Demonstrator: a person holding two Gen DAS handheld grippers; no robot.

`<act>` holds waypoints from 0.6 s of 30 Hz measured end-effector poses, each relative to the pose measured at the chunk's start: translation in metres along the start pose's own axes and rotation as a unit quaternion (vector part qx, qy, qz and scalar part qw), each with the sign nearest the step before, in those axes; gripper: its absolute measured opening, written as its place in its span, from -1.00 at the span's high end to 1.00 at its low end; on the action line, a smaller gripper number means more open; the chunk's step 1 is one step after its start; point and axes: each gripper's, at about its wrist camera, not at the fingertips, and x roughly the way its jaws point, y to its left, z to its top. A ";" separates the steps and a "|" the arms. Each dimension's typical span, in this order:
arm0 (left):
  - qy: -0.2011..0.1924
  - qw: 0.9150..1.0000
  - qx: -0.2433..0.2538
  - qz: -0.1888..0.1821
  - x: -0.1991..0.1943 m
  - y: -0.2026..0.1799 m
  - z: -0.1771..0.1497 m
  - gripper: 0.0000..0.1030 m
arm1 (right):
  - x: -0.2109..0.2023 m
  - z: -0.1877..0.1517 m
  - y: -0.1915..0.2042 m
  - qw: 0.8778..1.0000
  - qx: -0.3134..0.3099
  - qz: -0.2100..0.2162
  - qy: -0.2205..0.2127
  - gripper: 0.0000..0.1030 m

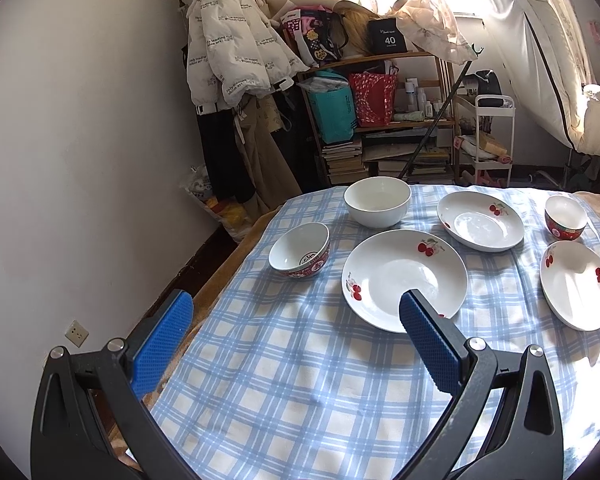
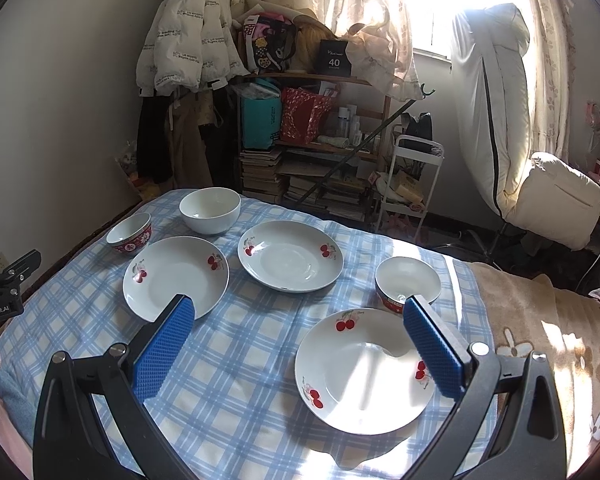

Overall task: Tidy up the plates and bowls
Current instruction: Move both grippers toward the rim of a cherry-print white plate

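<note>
Six pieces of crockery lie spread on the blue checked tablecloth (image 2: 236,360), none stacked: three cherry-pattern plates and three bowls.

The left gripper (image 1: 296,340) hangs above the near left part of the cloth with its jaws spread wide and nothing between them. The left cherry plate (image 1: 404,276) lies just beyond its right finger. A red-patterned bowl (image 1: 300,250) sits to that plate's left, and the plain white bowl (image 1: 378,201) stands behind it.

The right gripper (image 2: 298,344) is likewise wide apart and empty. The near cherry plate (image 2: 364,372) lies partly between its fingers, lower down. A second red-patterned bowl (image 2: 408,282) stands just behind that plate, and the middle cherry plate (image 2: 290,256) lies farther back.

Assessment: sorting has not begun. The step in hand appears to be the first pick, most likely a plate.

Recommendation:
- Take the plate by its raised rim, one pad above and one below.
- The cloth is soft and may bunch, so slide the lower finger in low.
- Set plates down centred on one another; nest the two red bowls separately.
</note>
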 end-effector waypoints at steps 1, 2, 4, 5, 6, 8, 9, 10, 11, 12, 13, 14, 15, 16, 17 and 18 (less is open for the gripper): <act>0.003 1.000 0.003 0.002 0.002 0.000 0.004 -0.97 | 0.000 0.003 0.002 1.000 -0.004 0.001 -0.003 -1.00; 0.008 1.000 0.008 0.005 0.005 -0.001 0.008 -0.97 | 0.001 0.006 0.003 1.000 -0.008 0.002 -0.004 -1.00; 0.016 1.000 0.010 0.017 0.012 -0.001 0.014 -0.97 | 0.004 0.014 0.007 1.000 -0.017 0.005 -0.004 -1.00; 0.018 1.000 0.009 0.020 0.016 -0.001 0.017 -0.97 | 0.005 0.019 0.009 1.000 -0.021 0.007 -0.005 -1.00; 0.022 1.000 0.008 0.020 0.019 -0.001 0.020 -0.97 | 0.006 0.023 0.010 1.000 -0.022 0.011 -0.006 -1.00; 0.041 0.999 0.008 0.009 0.030 0.001 0.026 -0.97 | 0.010 0.035 0.015 1.000 -0.021 0.021 -0.009 -1.00; 0.051 0.999 0.008 0.008 0.036 0.002 0.029 -0.97 | 0.012 0.041 0.018 0.999 -0.021 0.023 -0.013 -1.00; 0.061 0.998 0.011 0.008 0.042 0.002 0.033 -0.97 | 0.014 0.047 0.021 0.999 -0.022 0.024 -0.016 -1.00; 0.072 0.997 0.015 0.011 0.049 0.002 0.037 -0.97 | 0.017 0.052 0.023 0.999 -0.023 0.026 -0.020 -1.00; 0.081 0.996 0.018 0.018 0.055 0.003 0.041 -0.97 | 0.019 0.057 0.027 0.999 -0.023 0.028 -0.024 -1.00; 0.086 0.996 0.016 0.023 0.061 0.006 0.045 -0.97 | 0.022 0.062 0.030 0.999 -0.024 0.030 -0.028 -1.00; 0.092 0.995 0.010 0.022 0.065 0.008 0.048 -0.97 | 0.025 0.066 0.033 0.999 -0.025 0.032 -0.031 -1.00; 0.097 0.995 0.004 0.016 0.069 0.012 0.052 -0.97 | 0.028 0.070 0.036 0.999 -0.027 0.032 -0.034 -1.00; 0.101 0.995 -0.003 0.012 0.074 0.015 0.055 -0.97 | 0.032 0.074 0.040 0.998 -0.030 0.033 -0.035 -1.00; 0.105 0.994 -0.006 0.009 0.079 0.016 0.059 -0.97 | 0.036 0.078 0.044 0.998 -0.033 0.034 -0.035 -1.00; 0.106 0.994 -0.007 0.007 0.084 0.017 0.062 -0.97 | 0.040 0.081 0.048 0.998 -0.036 0.035 -0.035 -1.00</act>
